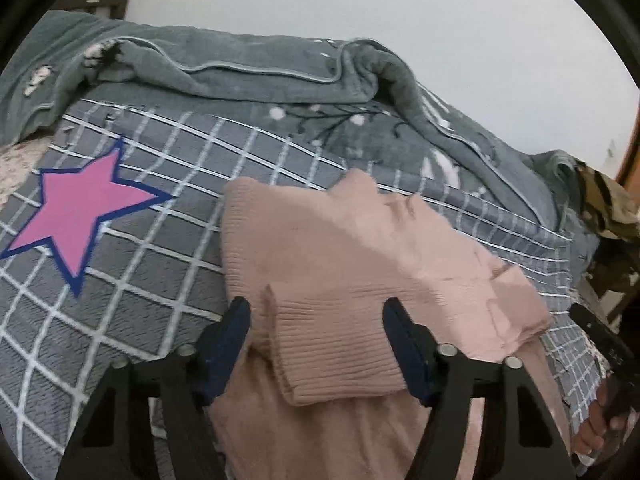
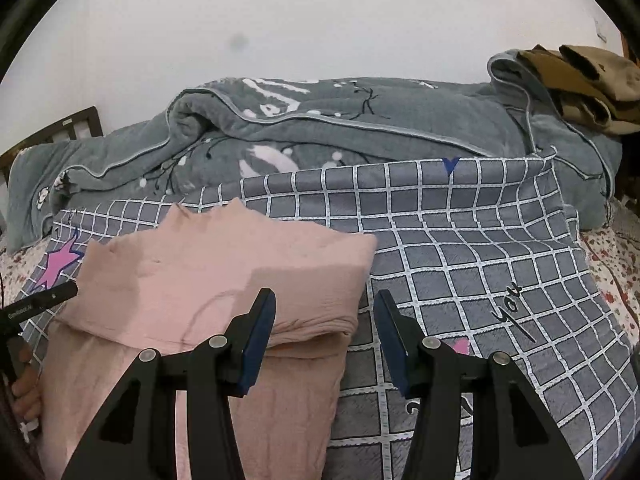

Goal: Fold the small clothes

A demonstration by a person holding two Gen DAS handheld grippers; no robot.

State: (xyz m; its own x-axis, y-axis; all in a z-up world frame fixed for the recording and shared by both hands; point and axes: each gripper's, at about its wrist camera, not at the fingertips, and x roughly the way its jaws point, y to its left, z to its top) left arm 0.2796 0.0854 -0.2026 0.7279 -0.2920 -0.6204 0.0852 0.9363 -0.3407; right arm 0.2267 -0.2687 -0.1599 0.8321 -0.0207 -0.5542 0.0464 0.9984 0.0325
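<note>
A pink ribbed knit garment (image 1: 352, 248) lies partly folded on a grey checked blanket (image 1: 160, 264). Its ribbed cuff (image 1: 332, 344) lies between the open fingers of my left gripper (image 1: 316, 332), not clamped. In the right wrist view the garment (image 2: 224, 272) shows a folded upper layer over a lower layer. My right gripper (image 2: 324, 324) is open and empty over the garment's right edge and the blanket (image 2: 480, 264). The left gripper's body (image 2: 40, 300) shows at the far left of the right wrist view.
A rumpled grey-green quilt (image 2: 360, 128) lies along the back by the white wall. A pink star (image 1: 80, 208) is printed on the blanket. Brown camouflage clothing (image 2: 580, 80) lies on the quilt's right end. A floral sheet (image 2: 612, 264) shows at the right.
</note>
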